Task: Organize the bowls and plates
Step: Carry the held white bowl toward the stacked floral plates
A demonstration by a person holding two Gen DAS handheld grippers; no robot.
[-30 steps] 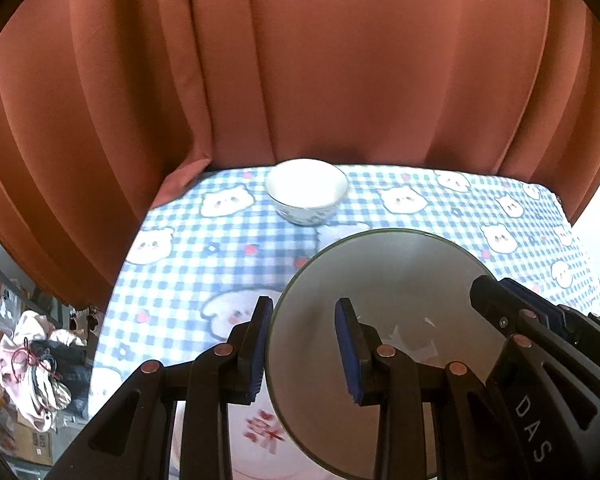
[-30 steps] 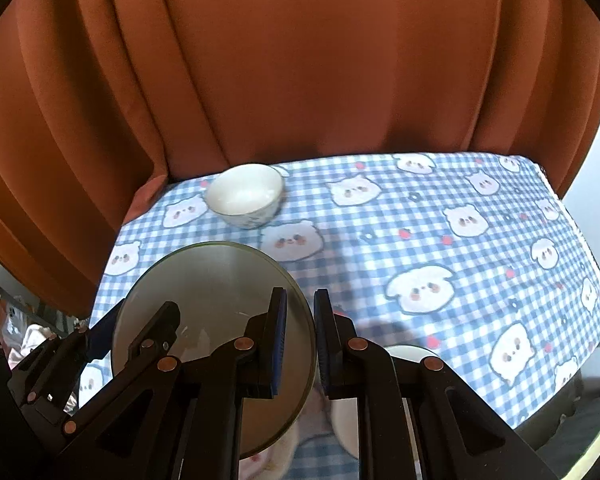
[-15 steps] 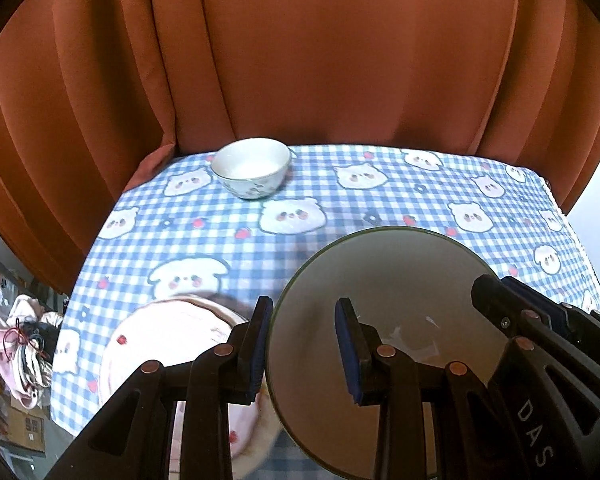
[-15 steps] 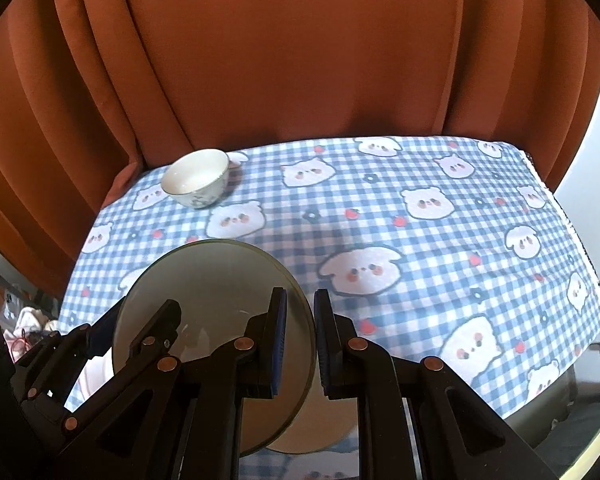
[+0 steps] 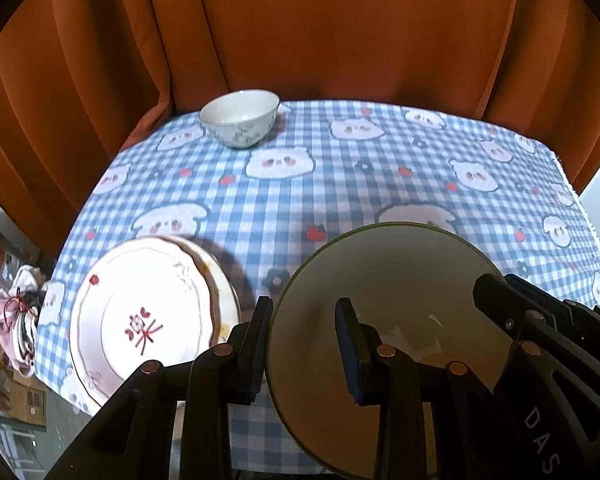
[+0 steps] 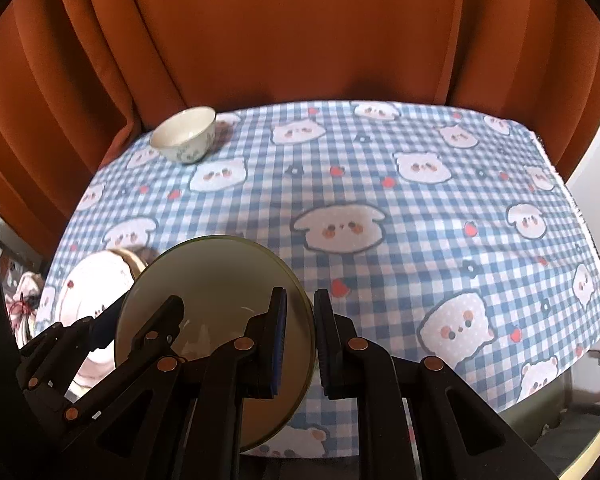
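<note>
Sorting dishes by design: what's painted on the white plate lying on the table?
A red flower-like motif on the white plate, clearest in the left wrist view.

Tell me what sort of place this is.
Probably a home dining corner, staged for recording: a table under a blue checked tablecloth printed with cartoon animals, rust-orange curtains hanging close behind it, and crockery out, a small bowl and stacked patterned plates.

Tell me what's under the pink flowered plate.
Another plate with a brownish rim peeks out beneath the pink flowered plate, resting on the checked tablecloth. Most of it is covered.
</note>
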